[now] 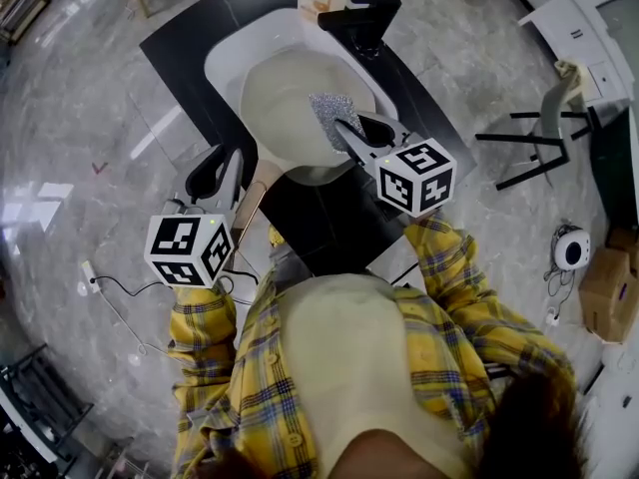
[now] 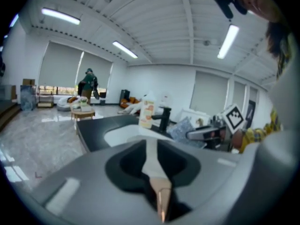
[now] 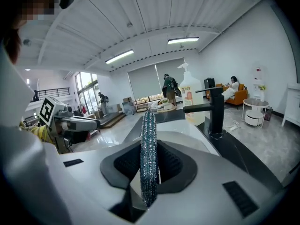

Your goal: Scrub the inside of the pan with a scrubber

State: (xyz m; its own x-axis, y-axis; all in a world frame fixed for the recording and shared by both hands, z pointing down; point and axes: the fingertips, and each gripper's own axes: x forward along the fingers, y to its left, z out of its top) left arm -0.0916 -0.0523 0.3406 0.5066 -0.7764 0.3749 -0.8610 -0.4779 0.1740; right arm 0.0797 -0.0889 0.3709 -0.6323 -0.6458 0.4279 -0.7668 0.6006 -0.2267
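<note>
The pan (image 1: 280, 108) sits in the white sink (image 1: 225, 63), its handle (image 1: 255, 196) pointing back toward the person. The left gripper (image 1: 222, 170) is at the pan's near left, jaws drawn in narrow on the handle, which runs straight between the pads. The right gripper (image 1: 364, 130) reaches over the pan's near right rim, jaws clamped on the edge of the flat, glittery scrubber (image 1: 327, 113). The scrubber sticks out past the jaw tips and lies inside the pan, toward its right side. A black tap (image 1: 357, 16) stands beyond the pan's far rim.
</note>
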